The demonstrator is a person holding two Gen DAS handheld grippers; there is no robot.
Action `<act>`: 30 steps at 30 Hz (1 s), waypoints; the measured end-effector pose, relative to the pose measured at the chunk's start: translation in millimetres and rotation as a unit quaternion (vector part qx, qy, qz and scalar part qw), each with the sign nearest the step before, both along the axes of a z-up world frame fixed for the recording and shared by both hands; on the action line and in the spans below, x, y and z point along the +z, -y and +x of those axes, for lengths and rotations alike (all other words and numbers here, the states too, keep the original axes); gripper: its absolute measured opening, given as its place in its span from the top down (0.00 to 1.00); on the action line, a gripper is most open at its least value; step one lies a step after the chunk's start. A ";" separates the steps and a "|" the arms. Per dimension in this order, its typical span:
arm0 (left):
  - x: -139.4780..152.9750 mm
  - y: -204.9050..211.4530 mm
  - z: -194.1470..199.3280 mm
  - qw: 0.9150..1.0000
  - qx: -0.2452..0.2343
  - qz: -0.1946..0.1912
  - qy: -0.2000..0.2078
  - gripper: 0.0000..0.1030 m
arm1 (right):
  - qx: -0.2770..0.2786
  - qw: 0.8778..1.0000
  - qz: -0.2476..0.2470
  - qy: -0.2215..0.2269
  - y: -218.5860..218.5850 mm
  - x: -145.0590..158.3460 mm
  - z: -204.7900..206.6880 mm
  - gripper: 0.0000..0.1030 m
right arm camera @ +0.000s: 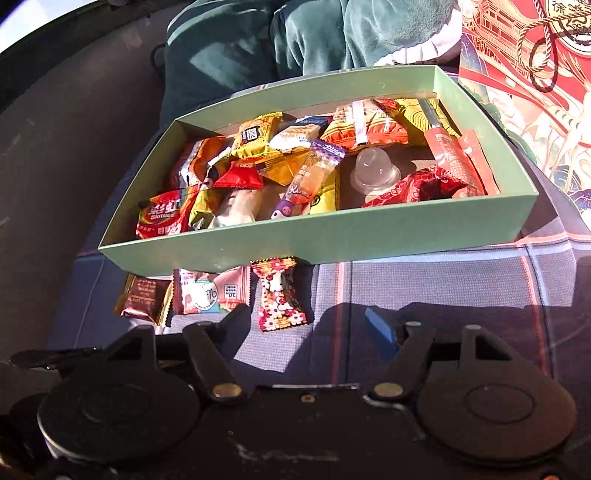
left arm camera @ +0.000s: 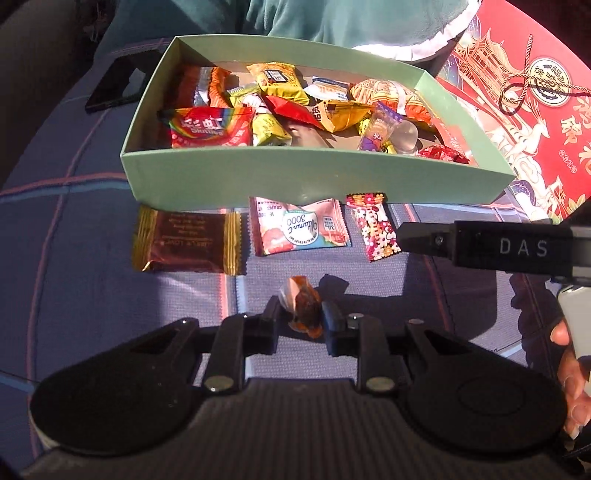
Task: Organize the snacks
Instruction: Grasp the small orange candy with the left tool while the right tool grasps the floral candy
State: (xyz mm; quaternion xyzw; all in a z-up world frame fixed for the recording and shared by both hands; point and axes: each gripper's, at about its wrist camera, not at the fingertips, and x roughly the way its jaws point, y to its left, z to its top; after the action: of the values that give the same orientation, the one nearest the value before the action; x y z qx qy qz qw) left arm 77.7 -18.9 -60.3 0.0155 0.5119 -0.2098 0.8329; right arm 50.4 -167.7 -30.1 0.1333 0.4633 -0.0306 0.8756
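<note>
My left gripper (left arm camera: pixel 303 315) is shut on a small brown-orange wrapped candy (left arm camera: pixel 304 306), just above the blue plaid cloth. Beyond it a row lies along the green box's (left arm camera: pixel 314 177) near wall: a brown-gold packet (left arm camera: pixel 188 242), a pink vitamin packet (left arm camera: pixel 299 229) and a red patterned candy (left arm camera: pixel 373 229). The box is full of several mixed snack packets. My right gripper (right arm camera: pixel 310 325) is open with nothing between its fingers, low over the cloth to the right of the patterned candy (right arm camera: pixel 279 295). One of its black fingers (left arm camera: pixel 480 243) reaches in from the right in the left wrist view.
A red decorated gift box lid (left arm camera: pixel 535 110) lies to the right of the green box (right arm camera: pixel 295 243). A person in a teal garment (left arm camera: pixel 332 18) sits behind it. A flat black object (left arm camera: pixel 114 81) lies at the far left. A hand (left arm camera: pixel 572 369) shows at the right edge.
</note>
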 end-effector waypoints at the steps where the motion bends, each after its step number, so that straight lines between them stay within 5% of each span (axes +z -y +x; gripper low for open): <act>1: -0.4 0.2 -0.4 1.000 -0.003 0.000 0.002 0.78 | 0.006 1.000 -0.003 -0.001 -4.6 -1.3 6.9 0.38; 9: -2.2 0.6 -1.3 1.000 -0.011 -0.003 0.010 0.78 | 0.044 0.998 -0.045 -0.016 -29.0 -18.7 31.9 0.76; 21: 8.9 18.2 -11.0 0.999 -0.042 0.002 0.027 0.78 | -0.001 1.000 -0.002 -0.006 21.3 -0.6 -20.4 0.97; 26: 18.3 27.5 -13.6 0.998 -0.051 0.000 0.036 0.78 | -0.015 1.000 0.011 -0.007 38.3 2.9 -32.4 0.98; 30: 17.5 28.1 -15.3 0.998 -0.049 0.006 0.032 0.78 | -0.007 1.000 0.023 -0.002 38.1 1.8 -31.8 0.78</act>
State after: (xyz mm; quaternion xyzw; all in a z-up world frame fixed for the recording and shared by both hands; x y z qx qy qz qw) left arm 62.4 -47.1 -42.9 0.0521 0.4844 -0.2471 0.8376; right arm 18.5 -205.7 -28.3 0.1563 0.4651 -0.0262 0.8709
